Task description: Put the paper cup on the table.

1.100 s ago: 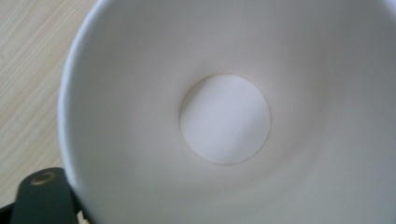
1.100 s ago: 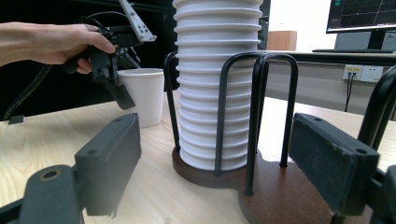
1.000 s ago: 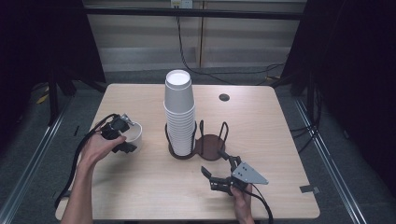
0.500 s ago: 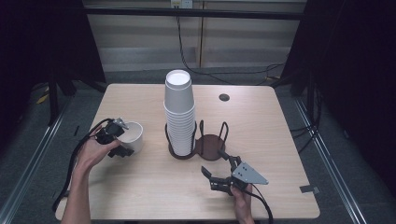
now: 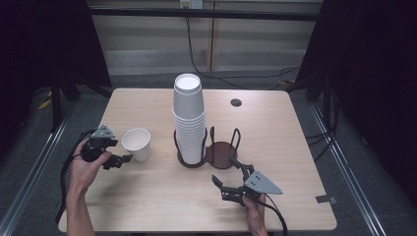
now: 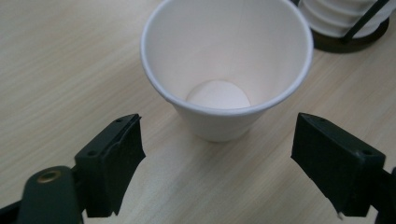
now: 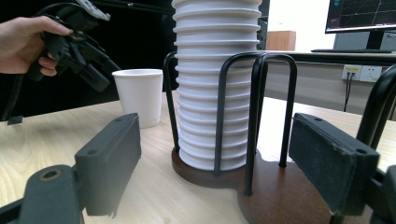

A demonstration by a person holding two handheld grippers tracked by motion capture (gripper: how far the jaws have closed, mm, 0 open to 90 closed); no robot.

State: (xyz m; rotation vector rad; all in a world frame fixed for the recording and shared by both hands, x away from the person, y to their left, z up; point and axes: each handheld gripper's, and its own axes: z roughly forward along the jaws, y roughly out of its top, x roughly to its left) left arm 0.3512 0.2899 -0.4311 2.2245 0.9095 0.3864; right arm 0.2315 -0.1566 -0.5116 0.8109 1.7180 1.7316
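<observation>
Wooden table (image 5: pixel 147 196), left claw (image 5: pixel 118 161) spread beside upright cup (image 5: pixel 137 143)

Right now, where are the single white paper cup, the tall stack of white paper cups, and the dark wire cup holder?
single white paper cup (image 5: pixel 137 143), high view, outer side wall.
tall stack of white paper cups (image 5: pixel 188 118), high view, mid-height side.
dark wire cup holder (image 5: pixel 221 153), high view, empty round base.

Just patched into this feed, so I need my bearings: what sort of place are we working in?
Probably a lab or test bay, not a kitchen: a bare light-wood table ringed by black curtains, cables on the grey floor, and a computer monitor showing graphs on a desk behind.
</observation>
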